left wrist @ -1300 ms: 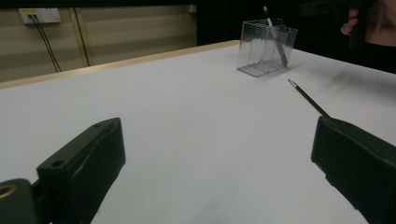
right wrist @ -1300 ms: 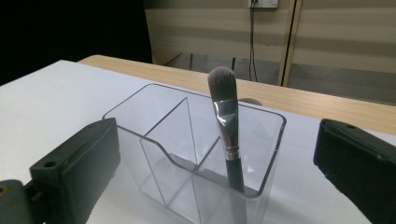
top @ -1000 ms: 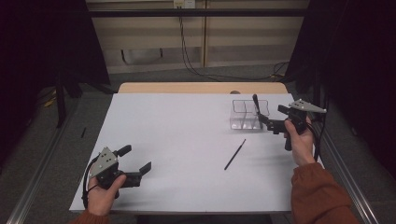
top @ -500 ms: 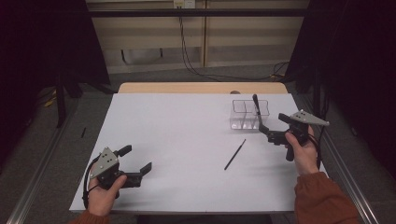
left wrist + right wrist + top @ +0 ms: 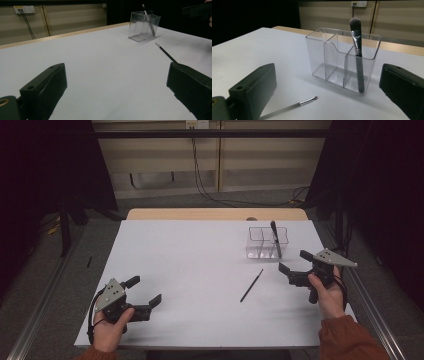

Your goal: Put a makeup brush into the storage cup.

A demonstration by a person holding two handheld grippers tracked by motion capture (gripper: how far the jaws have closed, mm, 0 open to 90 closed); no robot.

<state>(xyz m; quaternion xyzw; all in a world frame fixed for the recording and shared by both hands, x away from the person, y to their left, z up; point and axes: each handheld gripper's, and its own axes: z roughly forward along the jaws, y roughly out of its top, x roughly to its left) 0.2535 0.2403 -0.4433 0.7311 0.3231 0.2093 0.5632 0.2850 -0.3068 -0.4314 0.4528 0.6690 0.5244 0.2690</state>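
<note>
Now the right hand-held gripper (image 5: pixel 292 266), jaws wide and empty, nears the thin brush (image 5: pixel 251 285); next, drop and pinch it.

Left tongs (image 5: pixel 145 292) sat low at the near left of the desk, held in the left hand (image 5: pixel 111 327), jaws spread wide, nothing between them, pointing right and slightly away. Right tongs (image 5: pixel 295 263) were at the right edge, gripped by the right hand (image 5: pixel 327 292), jaws also wide apart and empty, pointing left. Right forearm in a rust-orange sleeve (image 5: pixel 350 340) came in from the bottom right. Both hands were well apart.
</note>
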